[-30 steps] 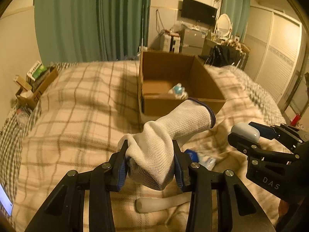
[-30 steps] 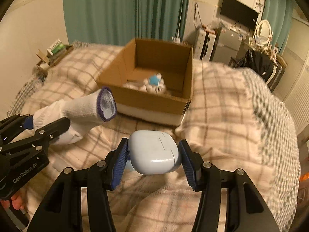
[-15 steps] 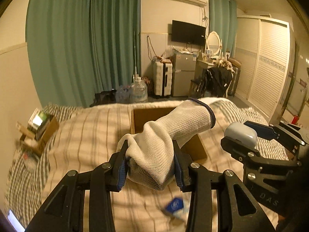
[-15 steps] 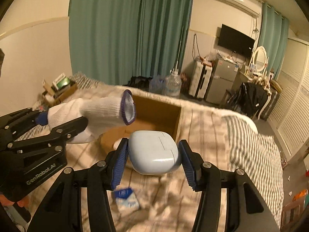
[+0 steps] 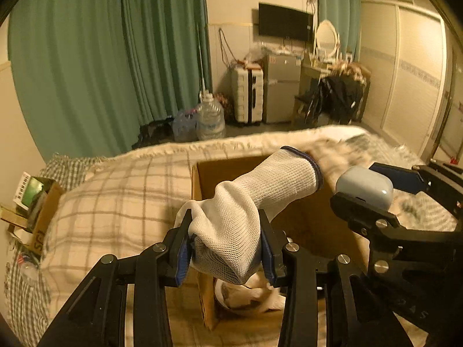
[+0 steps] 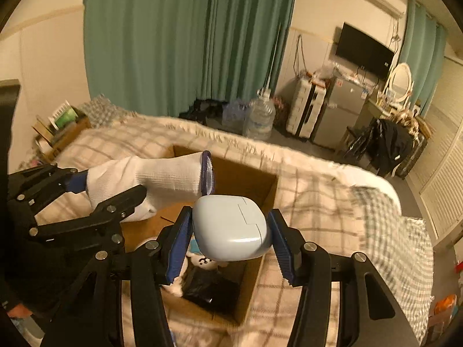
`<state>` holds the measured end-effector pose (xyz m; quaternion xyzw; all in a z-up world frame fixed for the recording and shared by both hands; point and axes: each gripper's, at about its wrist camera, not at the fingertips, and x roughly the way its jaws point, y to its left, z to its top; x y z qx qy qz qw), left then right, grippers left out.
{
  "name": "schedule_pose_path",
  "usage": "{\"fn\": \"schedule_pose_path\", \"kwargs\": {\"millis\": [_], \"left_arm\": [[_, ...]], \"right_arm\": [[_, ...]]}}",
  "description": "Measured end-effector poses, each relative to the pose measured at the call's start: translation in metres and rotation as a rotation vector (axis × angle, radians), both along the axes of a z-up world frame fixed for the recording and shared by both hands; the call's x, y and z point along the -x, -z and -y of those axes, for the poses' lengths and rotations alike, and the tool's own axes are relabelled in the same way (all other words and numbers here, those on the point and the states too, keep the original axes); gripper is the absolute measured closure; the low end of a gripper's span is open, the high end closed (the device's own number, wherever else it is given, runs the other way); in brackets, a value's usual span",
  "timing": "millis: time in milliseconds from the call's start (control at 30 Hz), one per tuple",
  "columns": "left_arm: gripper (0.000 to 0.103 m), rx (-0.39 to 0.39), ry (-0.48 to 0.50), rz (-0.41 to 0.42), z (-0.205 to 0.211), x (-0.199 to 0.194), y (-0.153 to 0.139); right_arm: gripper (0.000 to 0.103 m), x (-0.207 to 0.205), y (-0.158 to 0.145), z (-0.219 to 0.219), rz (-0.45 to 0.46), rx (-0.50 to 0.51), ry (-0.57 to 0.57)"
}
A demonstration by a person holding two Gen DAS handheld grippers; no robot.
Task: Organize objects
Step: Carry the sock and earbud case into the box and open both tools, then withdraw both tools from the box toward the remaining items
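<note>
Cardboard box (image 6: 262,186) beneath held glove (image 5: 246,202)

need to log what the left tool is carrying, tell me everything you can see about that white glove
The white glove is a knitted fabric work glove with a dark blue hem around its open cuff. It is clamped, bunched, between the blue pads of the left tool, the cuff end sticking forward and up to the right, free of any support. It is held over the open cardboard box on the plaid blanket, not touching it. In the right wrist view its cuff ends just left of the pale blue case, with no clear contact.
</note>
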<state>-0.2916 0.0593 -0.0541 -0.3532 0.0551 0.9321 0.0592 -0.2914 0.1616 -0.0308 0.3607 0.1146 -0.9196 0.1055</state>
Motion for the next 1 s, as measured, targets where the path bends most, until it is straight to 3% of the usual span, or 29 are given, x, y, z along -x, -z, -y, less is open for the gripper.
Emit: {"fn": "schedule_pose_path", "kwargs": {"millis": [167, 333, 400, 467, 600, 700, 867, 1000], "left_arm": [[0.063, 0.040, 0.012, 0.007, -0.001, 0.014, 0.034], [0.060, 0.062, 0.035, -0.031, -0.009, 0.016, 0.031], [0.052, 0.046, 0.037, -0.022, -0.007, 0.017, 0.027], [0.044, 0.009, 0.034, -0.014, -0.002, 0.015, 0.021], [0.025, -0.046, 0.002, -0.032, 0.008, -0.003, -0.003], [0.016, -0.046, 0.001, -0.059, 0.010, -0.024, -0.028], [0.005, -0.043, 0.013, -0.136, 0.010, -0.073, -0.071], [0.005, -0.065, 0.005, -0.149, 0.014, -0.114, -0.093]], "right_arm": [[0.051, 0.024, 0.047, -0.004, 0.060, -0.014, -0.006], [0.051, 0.033, 0.066, -0.008, 0.048, -0.017, 0.003], [0.050, 0.029, 0.064, -0.012, 0.031, -0.012, 0.008], [0.050, 0.024, 0.056, -0.016, 0.012, 0.003, 0.019], [0.031, 0.002, 0.022, -0.033, -0.048, 0.034, 0.062], [0.030, -0.021, -0.009, -0.043, -0.078, 0.054, 0.068], [0.023, -0.079, -0.068, -0.058, -0.156, 0.064, 0.085], [0.021, -0.118, -0.097, -0.068, -0.169, 0.085, 0.108]]}}
